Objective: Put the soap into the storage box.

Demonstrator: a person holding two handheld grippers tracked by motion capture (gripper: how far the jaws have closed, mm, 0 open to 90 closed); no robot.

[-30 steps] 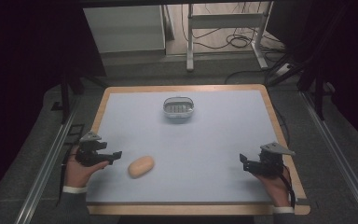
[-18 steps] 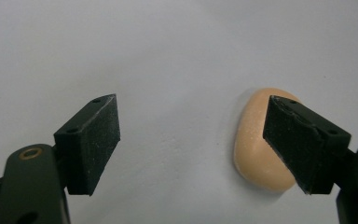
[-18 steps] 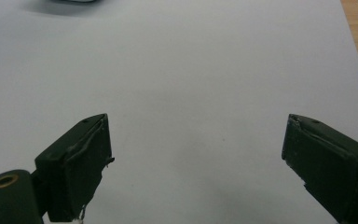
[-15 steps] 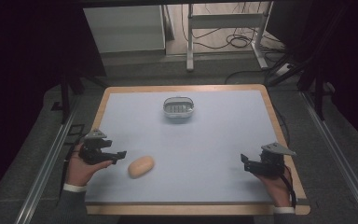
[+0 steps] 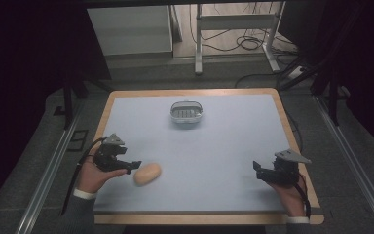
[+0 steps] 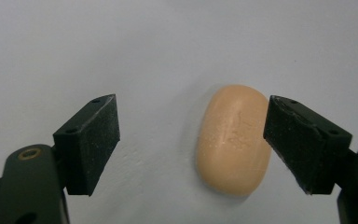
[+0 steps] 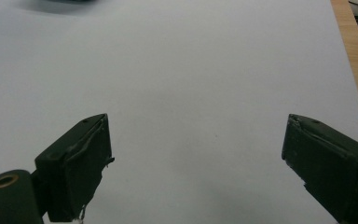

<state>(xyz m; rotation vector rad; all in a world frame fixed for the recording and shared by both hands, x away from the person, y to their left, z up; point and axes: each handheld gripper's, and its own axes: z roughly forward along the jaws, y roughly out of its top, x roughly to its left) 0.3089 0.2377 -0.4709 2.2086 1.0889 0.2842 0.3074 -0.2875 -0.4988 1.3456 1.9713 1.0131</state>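
I'm holding my left gripper point(image 5: 135, 165) low over the worktop point(image 5: 233, 141), jaws spread wide, and a peach-coloured oval bar of soap point(image 5: 147, 174) is sitting between them. In the left gripper view the left gripper point(image 6: 191, 140) is framing the soap point(image 6: 233, 139), which is lying flat on the pale surface, much closer to the right-hand jaw than to the other one; I can't tell if that jaw is actually touching it. The bar is smooth and rounded like a pebble, matte, with faint marks pressed into its top face. The jaw pads are black, blocky and a bit grainy.

My right gripper point(image 5: 256, 168) is hanging over the near right part of the worktop, well apart from the soap, with a grey three-cornered plate on top of it. In the right gripper view the right gripper point(image 7: 196, 154) is also spread wide with nothing between the jaws, just bare worktop point(image 7: 205, 79). Its left pad is looking frayed along the edge.

The worktop is a light blue-grey sheet with a wooden rim showing around it. Toward the far middle a small clear oval dish point(image 5: 186, 111) with a ribbed insert is sitting on its own, nothing between it and the soap. Past the far edge, white table legs point(image 5: 233, 34) and loose cables point(image 5: 251, 44) are lying on the floor.
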